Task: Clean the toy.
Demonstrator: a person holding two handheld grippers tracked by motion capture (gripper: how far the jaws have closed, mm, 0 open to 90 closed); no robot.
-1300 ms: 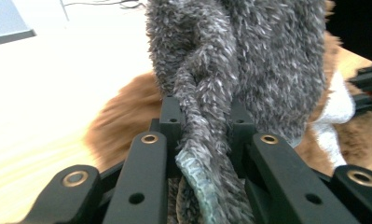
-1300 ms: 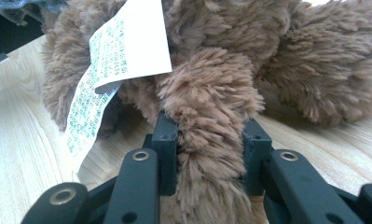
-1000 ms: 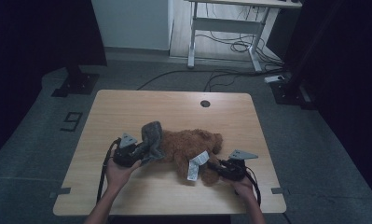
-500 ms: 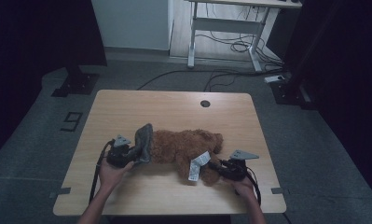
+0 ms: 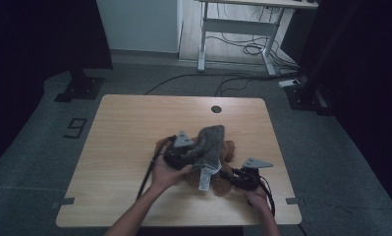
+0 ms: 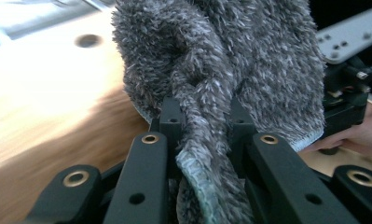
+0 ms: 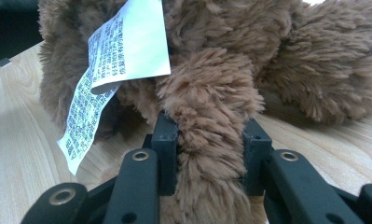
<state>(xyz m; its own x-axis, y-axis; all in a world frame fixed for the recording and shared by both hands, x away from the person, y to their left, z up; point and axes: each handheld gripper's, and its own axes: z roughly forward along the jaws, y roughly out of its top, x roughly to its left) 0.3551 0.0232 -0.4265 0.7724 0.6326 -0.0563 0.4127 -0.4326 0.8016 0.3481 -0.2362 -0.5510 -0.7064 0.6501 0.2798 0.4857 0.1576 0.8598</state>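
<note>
Step in hand, as I judge it: laying the grey fleece cloth [image 5: 210,147] over the brown plush toy [image 5: 226,173], with the toy pinned so it does not slide.

Left gripper [image 6: 201,122]: jaws pressed together on a gathered fold of the grey fleece cloth; the pile bulges out above and below the pads. In the high view this gripper [image 5: 183,152] sits just at 9 o'clock of the cloth, near table centre, and the cloth hangs from it, draped across the top of the toy, with its hemmed edge toward the right gripper.

Right gripper [image 7: 210,122]: jaws pinching a limb of the brown plush toy, fur squeezed between the pads. The white care label [image 7: 113,70] hangs at 10 o'clock of that limb, loose. In the high view this gripper [image 5: 235,178] lies at 4 o'clock of the toy, low on the wooden table [image 5: 134,123].

The toy lies on the table between the two grippers, toward the near edge, mostly under the cloth.

Next move, my estimate: carry the cloth farther toward 3 o'clock until it covers the toy, lower it, then let go with the left. The right should keep its hold so the toy does not drag along. Risk: the cloth bunches and does not spread.
</note>
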